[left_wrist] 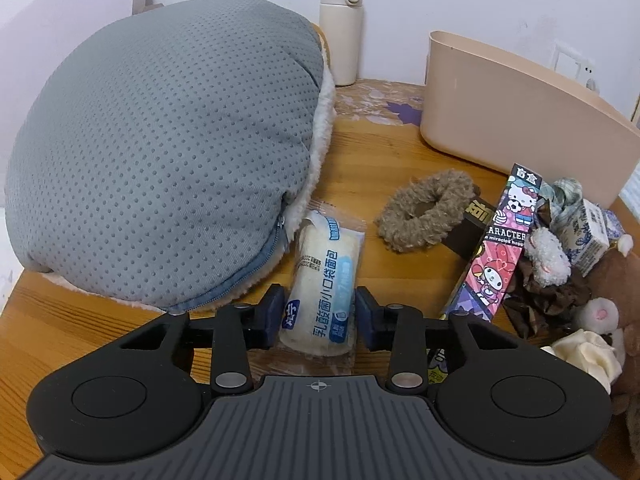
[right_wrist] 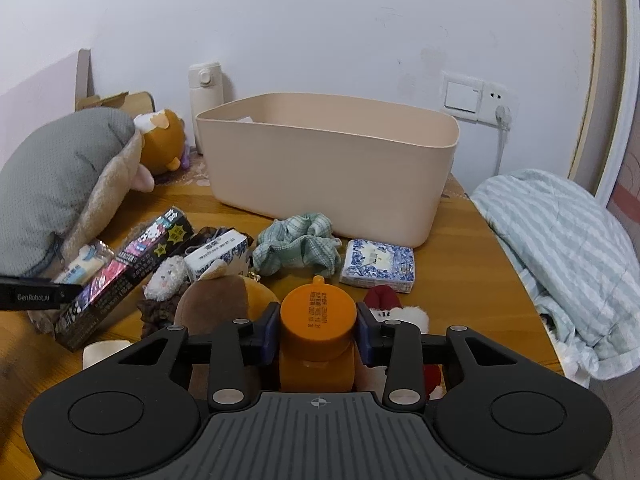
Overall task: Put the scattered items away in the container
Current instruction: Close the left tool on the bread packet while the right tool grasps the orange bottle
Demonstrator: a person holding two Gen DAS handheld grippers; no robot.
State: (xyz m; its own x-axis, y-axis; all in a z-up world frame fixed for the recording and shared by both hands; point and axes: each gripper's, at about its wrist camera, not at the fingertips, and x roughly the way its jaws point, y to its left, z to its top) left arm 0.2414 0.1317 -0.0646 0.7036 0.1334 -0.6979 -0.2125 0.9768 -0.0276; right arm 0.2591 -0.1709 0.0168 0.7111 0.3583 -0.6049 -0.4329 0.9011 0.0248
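A beige plastic bin (right_wrist: 328,168) stands at the back of the wooden table; it also shows in the left wrist view (left_wrist: 516,128). My left gripper (left_wrist: 320,316) has its pads on both sides of a wrapped bread bun (left_wrist: 324,280) that lies on the table. My right gripper (right_wrist: 318,330) is shut on an orange-capped bottle (right_wrist: 318,316). A Hello Kitty box (left_wrist: 500,248), a brown scrunchie (left_wrist: 428,210), a small milk carton (right_wrist: 218,258), a green scrunchie (right_wrist: 298,250) and a blue-white tissue pack (right_wrist: 378,266) lie scattered in front of the bin.
A big grey cushion (left_wrist: 160,160) fills the table's left side. A cream flask (left_wrist: 341,32) stands by the wall. Plush toys (left_wrist: 612,280) crowd the right. A striped blanket (right_wrist: 560,256) lies off the table's right edge. A wall socket (right_wrist: 480,96) is behind the bin.
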